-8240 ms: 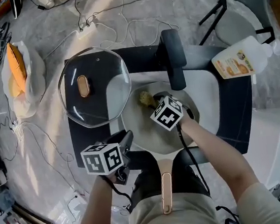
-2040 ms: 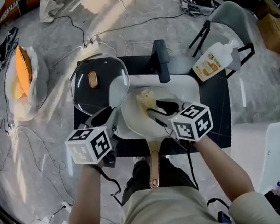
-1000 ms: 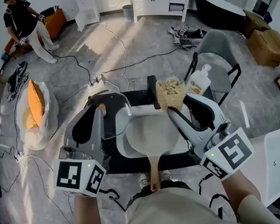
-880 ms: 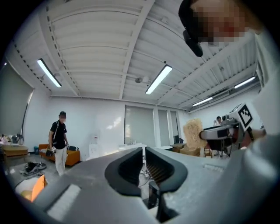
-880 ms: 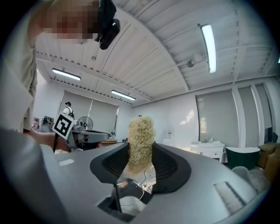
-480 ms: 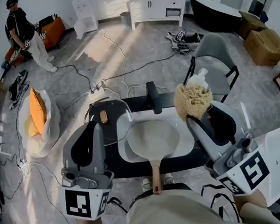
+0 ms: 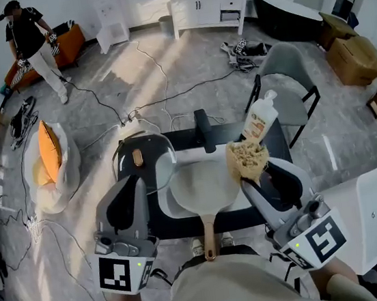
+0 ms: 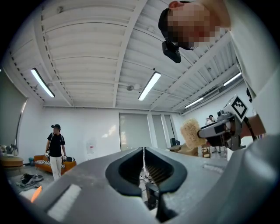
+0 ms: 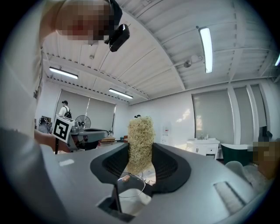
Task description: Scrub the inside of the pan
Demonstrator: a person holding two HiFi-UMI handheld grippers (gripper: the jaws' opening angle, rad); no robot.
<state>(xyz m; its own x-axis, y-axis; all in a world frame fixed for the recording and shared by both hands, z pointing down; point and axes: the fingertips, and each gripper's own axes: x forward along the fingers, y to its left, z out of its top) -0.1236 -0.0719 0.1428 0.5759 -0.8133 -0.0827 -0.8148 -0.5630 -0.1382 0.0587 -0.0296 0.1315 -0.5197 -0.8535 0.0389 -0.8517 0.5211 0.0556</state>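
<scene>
The pale pan (image 7: 205, 186) sits in a white basin (image 7: 171, 209) on the black table, its copper handle (image 7: 207, 232) pointing toward me. Both grippers are raised above it and tilted up. My right gripper (image 7: 248, 175) is shut on a tan fibrous scrubber (image 7: 247, 158), which hangs over the pan's right rim. In the right gripper view the scrubber (image 9: 140, 144) stands clamped between the jaws. My left gripper (image 7: 136, 181) is shut and holds nothing; its jaws meet (image 8: 143, 151). From the left gripper view I see the right gripper (image 8: 217, 130) and scrubber (image 8: 191, 131).
A glass lid (image 7: 144, 161) lies left of the pan. A soap bottle (image 7: 258, 120) stands at the table's back right, a black post (image 7: 203, 130) behind the basin. A grey chair (image 7: 290, 79), floor cables and a person (image 7: 30, 42) are farther off.
The right gripper came out of the pan with the scrubber and rose; in the last half second it dropped slightly and shifted left. The left gripper rose too and stays shut.
</scene>
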